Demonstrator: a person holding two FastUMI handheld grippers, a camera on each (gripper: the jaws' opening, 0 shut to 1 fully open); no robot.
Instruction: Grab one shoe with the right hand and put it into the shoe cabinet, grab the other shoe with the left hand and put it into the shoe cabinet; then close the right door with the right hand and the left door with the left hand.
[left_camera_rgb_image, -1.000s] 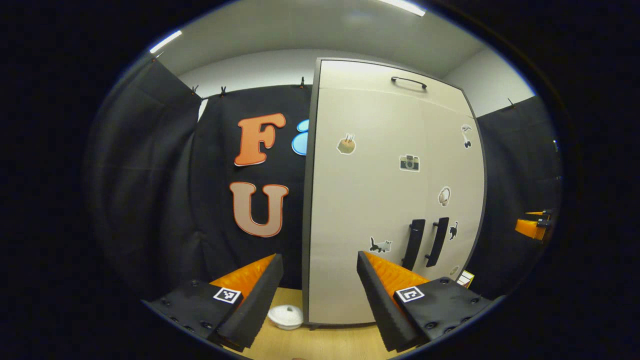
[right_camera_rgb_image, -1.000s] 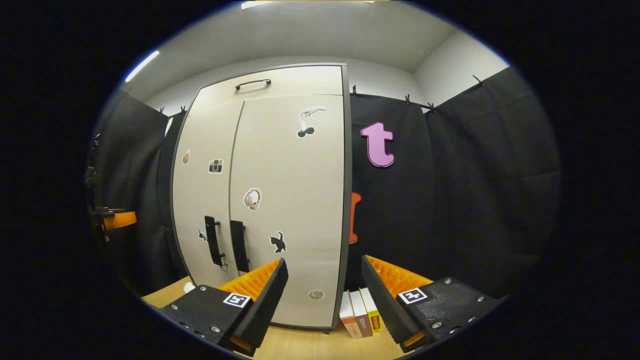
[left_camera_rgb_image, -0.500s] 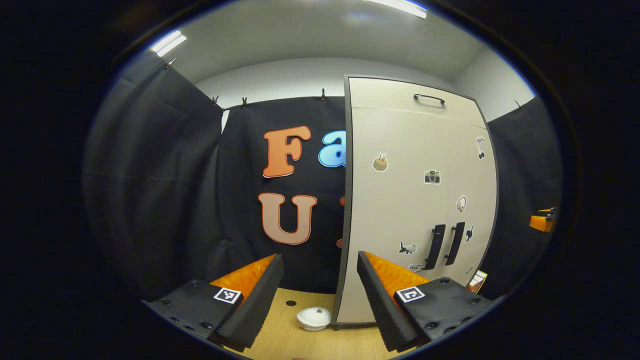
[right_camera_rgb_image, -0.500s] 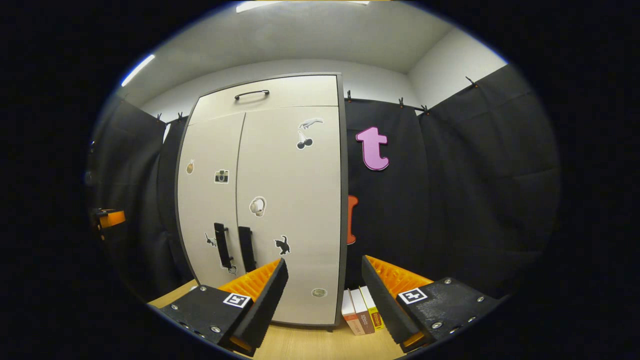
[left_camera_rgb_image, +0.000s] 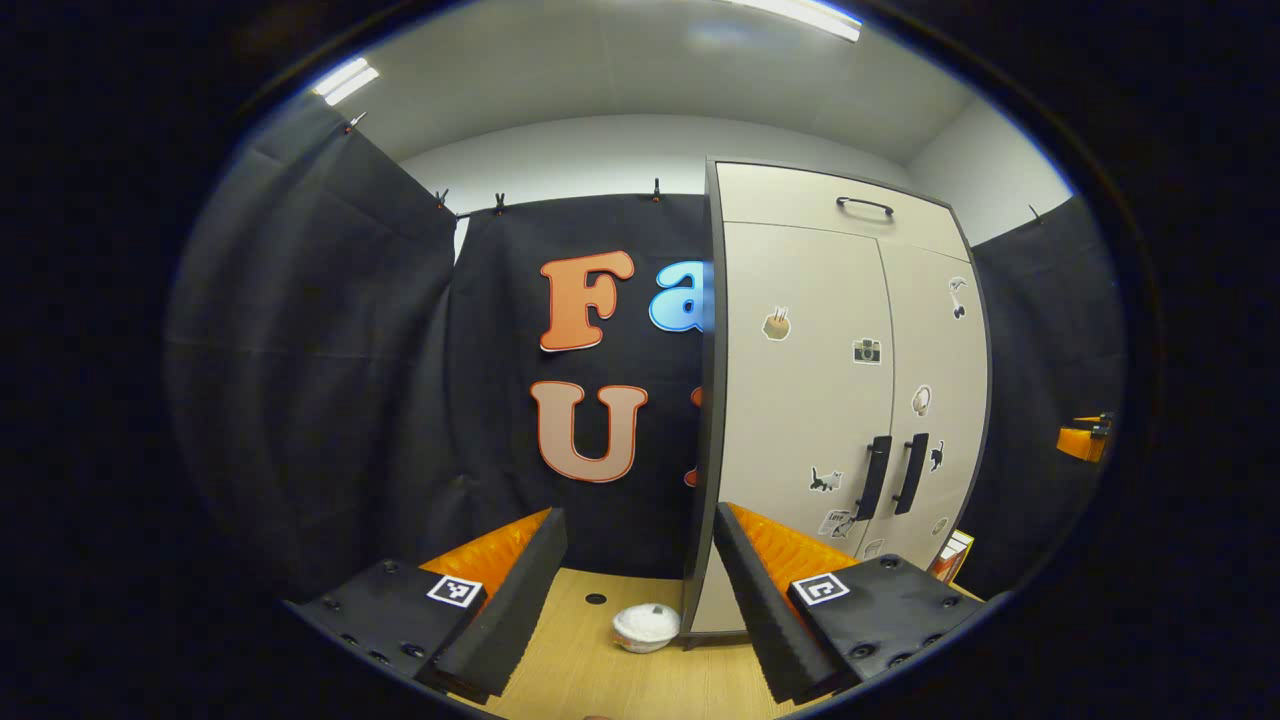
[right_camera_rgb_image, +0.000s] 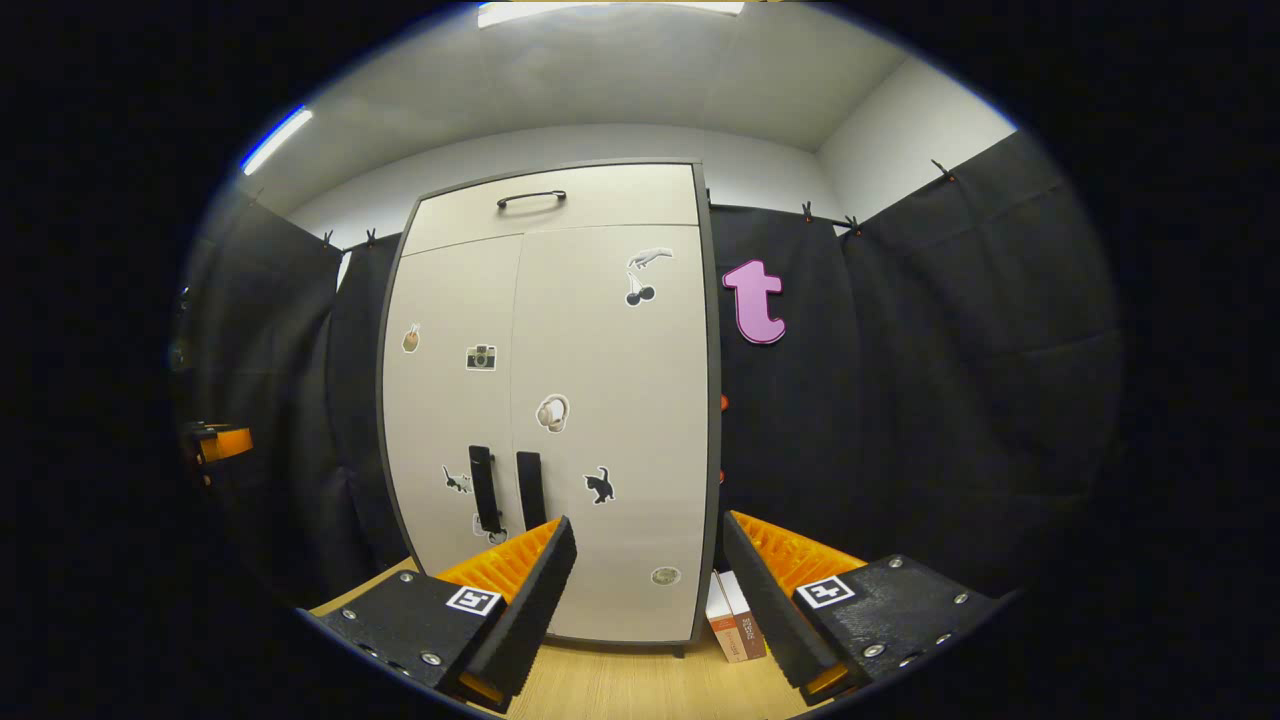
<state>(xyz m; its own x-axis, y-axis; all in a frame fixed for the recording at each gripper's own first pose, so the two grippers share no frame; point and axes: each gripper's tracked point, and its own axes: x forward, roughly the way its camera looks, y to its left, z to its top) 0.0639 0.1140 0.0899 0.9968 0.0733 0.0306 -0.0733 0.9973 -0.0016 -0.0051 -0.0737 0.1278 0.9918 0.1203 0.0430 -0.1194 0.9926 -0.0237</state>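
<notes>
1. The shoe cabinet (right_camera_rgb_image: 545, 420) has two doors, both closed, with two black handles (right_camera_rgb_image: 505, 490).
2. The left gripper (left_camera_rgb_image: 640, 590) and right gripper (right_camera_rgb_image: 648, 590) are wide apart, holding nothing.
3. One white bowl (left_camera_rgb_image: 646, 627) sits beside the cabinet.

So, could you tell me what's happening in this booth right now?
A person holds a gripper in each hand, facing a shoe cabinet on a wooden table. Both doors are shut, handles side by side. The left gripper and right gripper are open and hold nothing. No shoes are in sight, so the task looks finished.
</notes>
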